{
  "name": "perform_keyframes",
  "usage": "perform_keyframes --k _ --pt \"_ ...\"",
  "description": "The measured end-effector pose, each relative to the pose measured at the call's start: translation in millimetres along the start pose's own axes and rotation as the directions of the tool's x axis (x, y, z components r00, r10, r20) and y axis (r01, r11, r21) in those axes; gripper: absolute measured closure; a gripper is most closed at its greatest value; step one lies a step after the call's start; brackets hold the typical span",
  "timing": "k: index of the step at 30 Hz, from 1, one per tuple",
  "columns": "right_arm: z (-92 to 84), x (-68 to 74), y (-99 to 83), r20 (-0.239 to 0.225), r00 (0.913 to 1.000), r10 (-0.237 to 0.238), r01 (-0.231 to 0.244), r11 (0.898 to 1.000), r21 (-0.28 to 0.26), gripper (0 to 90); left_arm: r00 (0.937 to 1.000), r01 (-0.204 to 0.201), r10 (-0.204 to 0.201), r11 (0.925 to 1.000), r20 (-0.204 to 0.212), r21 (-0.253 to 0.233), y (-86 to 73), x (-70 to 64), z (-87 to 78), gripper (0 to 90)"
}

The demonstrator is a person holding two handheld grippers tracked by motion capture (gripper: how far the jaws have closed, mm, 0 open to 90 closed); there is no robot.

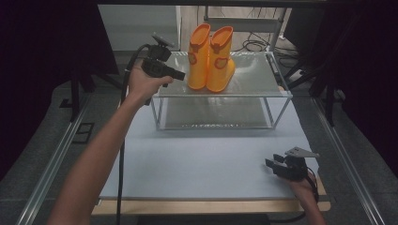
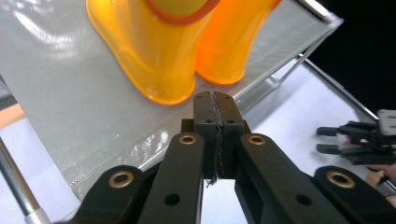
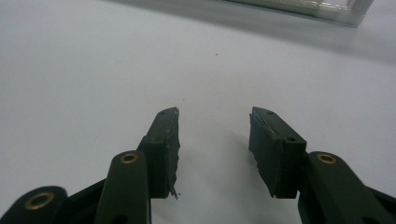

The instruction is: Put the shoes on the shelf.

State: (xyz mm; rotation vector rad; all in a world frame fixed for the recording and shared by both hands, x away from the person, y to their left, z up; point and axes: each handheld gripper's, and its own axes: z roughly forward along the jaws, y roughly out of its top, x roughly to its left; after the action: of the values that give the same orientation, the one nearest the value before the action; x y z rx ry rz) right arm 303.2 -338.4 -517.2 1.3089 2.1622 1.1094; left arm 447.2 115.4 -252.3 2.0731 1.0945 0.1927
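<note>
A two-level metal-framed shelf (image 1: 277, 96) stands at the far side of the pale table (image 1: 206, 159); its upper level is a silvery sheet and bears a pair of orange boots (image 1: 211, 58), while the lower level shows nothing on it. The boots stand upright, side by side and touching, toward the left half of the top sheet, with their toes pointing at the person's side. They are glossy, translucent orange rubber with a darker reddish round patch on each shaft and a reddish trim at the tops. The left gripper (image 1: 180, 75) is held at the left front edge of the upper level, just beside the nearer boot and apart from it; in the left gripper view its jaws are pressed fully together with nothing between them, their tips near the toe of the boots (image 2: 163, 51) over the shelf (image 2: 84, 121). The right gripper (image 1: 274, 161) rests low over the table near its right front corner, well apart from the shelf, its jaws parted fairly wide and empty above the bare table surface (image 3: 93, 70). Black cable trails from the left gripper along the forearm.
</note>
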Motion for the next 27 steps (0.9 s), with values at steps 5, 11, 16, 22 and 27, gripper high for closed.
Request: perform_keyframes --k 5,11,16,22,27 --pt "-1.0 -1.3 0.4 0.007 1.0 0.0 0.0 1.0 -0.001 53.2 0.9997 0.023 -0.023 0.9994 -0.009 0.025 -5.7 13.7 25.2 89.4" --pt "-2.4 -3.2 0.1 0.013 0.9999 0.002 -0.002 1.0 -0.007 53.2 0.9968 0.063 -0.062 0.9978 -0.05 0.02 -6.5 27.2 47.5 89.4" --pt "-3.3 -4.4 -0.2 0.009 0.9999 0.006 -0.006 1.0 -0.016 53.1 0.9948 0.09 -0.088 0.9953 -0.05 0.035 -2.9 36.0 63.4 89.4" --pt "-3.7 -5.6 -1.2 0.022 0.9998 0.005 -0.004 1.0 -0.017 53.2 0.9924 0.116 -0.115 0.9931 -0.043 0.019 2.6 43.2 76.6 89.3" --pt "-3.5 -4.4 -0.1 0.025 0.9997 -0.002 0.003 1.0 -0.026 53.3 0.9868 0.148 -0.148 0.9889 -0.067 0.006 4.0 46.9 86.7 89.4"
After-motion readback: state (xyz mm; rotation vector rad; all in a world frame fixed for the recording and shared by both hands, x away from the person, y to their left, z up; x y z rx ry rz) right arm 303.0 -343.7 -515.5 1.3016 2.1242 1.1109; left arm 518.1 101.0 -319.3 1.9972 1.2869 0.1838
